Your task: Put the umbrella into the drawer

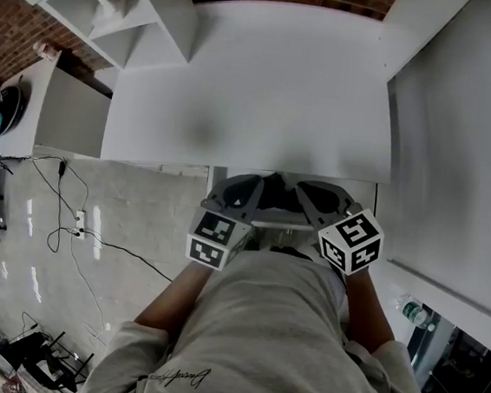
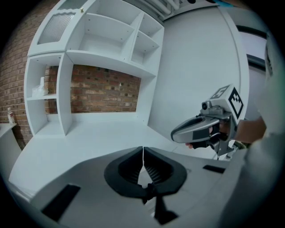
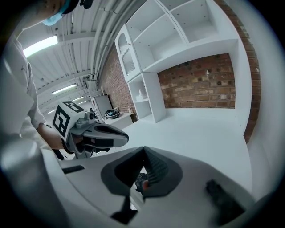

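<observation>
Left gripper [image 2: 143, 152]: jaws pressed together, empty, idling at the white desk [image 1: 248, 87] edge, I reckon.
Right gripper [image 3: 143, 152]: likewise closed; I see no umbrella.

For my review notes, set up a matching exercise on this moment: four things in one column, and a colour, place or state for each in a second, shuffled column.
Things:
1. desk top
2. wall behind the desk
3. left gripper
4. power strip and its cables

Descriptions:
A. on the floor beside the desk
B. fingers together, nothing between them
C. white
D. red brick

Pairs: 1-C; 2-D; 3-B; 4-A
</observation>
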A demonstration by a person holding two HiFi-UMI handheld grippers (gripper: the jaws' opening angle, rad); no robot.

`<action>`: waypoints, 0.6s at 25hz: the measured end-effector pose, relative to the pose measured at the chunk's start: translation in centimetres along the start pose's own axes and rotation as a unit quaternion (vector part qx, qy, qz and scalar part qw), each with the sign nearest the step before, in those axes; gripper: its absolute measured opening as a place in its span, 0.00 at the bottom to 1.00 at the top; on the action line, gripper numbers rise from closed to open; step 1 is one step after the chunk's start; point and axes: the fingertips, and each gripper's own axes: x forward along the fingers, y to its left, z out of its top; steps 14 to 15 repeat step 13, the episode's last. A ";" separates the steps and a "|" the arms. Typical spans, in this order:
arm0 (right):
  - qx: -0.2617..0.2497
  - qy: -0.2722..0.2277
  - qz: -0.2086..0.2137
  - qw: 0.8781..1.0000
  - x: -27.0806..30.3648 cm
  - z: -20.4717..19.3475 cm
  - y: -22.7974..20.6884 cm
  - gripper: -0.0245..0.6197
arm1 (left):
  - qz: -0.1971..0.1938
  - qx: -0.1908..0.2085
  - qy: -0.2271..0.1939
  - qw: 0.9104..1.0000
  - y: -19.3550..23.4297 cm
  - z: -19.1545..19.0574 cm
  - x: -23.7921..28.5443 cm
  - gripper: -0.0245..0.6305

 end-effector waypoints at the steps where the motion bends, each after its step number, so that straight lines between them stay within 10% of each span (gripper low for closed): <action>1: -0.001 0.000 0.001 1.000 0.0 0.0 0.0 0.08 | 0.000 -0.001 -0.001 1.000 0.0 0.0 0.0 0.06; 15: -0.009 0.014 0.006 1.000 0.0 -0.2 0.9 0.08 | -0.001 -0.007 -0.009 1.000 0.0 0.1 -0.9 0.06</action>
